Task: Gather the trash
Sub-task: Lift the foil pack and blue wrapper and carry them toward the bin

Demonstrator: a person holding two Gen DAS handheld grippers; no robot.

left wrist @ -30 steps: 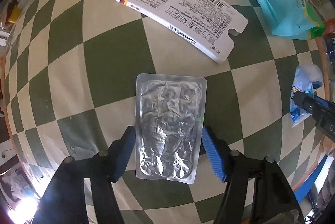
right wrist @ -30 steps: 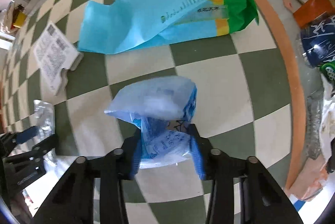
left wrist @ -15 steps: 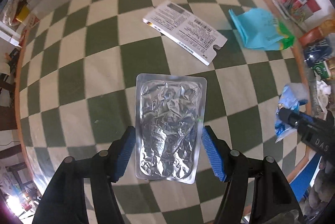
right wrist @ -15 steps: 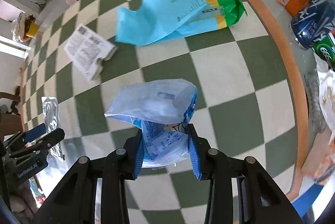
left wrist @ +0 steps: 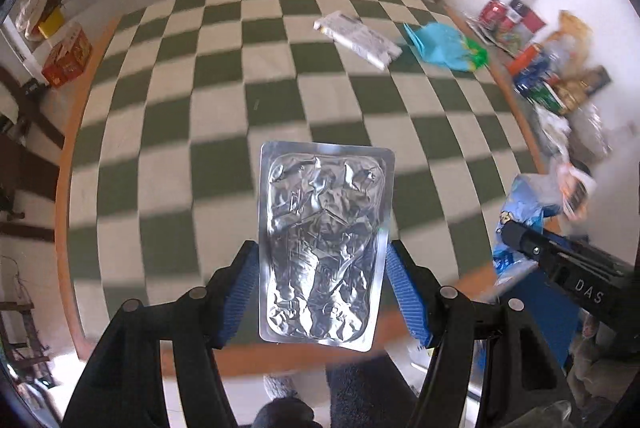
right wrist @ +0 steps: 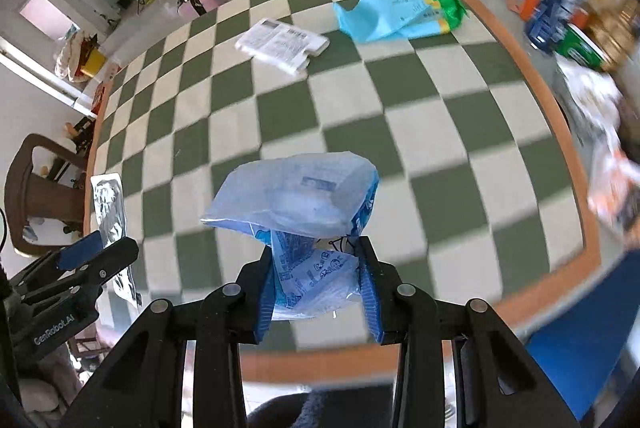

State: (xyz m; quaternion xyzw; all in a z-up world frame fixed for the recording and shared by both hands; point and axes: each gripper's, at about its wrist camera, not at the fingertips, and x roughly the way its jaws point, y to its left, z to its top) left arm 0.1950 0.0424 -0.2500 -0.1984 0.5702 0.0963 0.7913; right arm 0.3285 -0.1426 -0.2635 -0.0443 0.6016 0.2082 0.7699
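A: What does the left gripper (left wrist: pixel 322 282) hold?
B: A crumpled silver foil blister pack (left wrist: pixel 323 246), pinched by its long edges between the blue pads, above the green-and-white checkered table (left wrist: pixel 208 100).
A: And farther off?
B: A white printed box (left wrist: pixel 357 39) beside a turquoise bag (left wrist: pixel 442 46). At the right edge, the right gripper (left wrist: pixel 516 232) carries a blue wrapper (left wrist: pixel 520 202).

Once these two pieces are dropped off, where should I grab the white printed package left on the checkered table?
Take the white printed package across its narrow width, near the middle, coming from above. It lies flat on the checkered table, so only its long side edges give the fingers anything to pinch. The blue and green bag lies close beside its notched end, so stay clear of that end.
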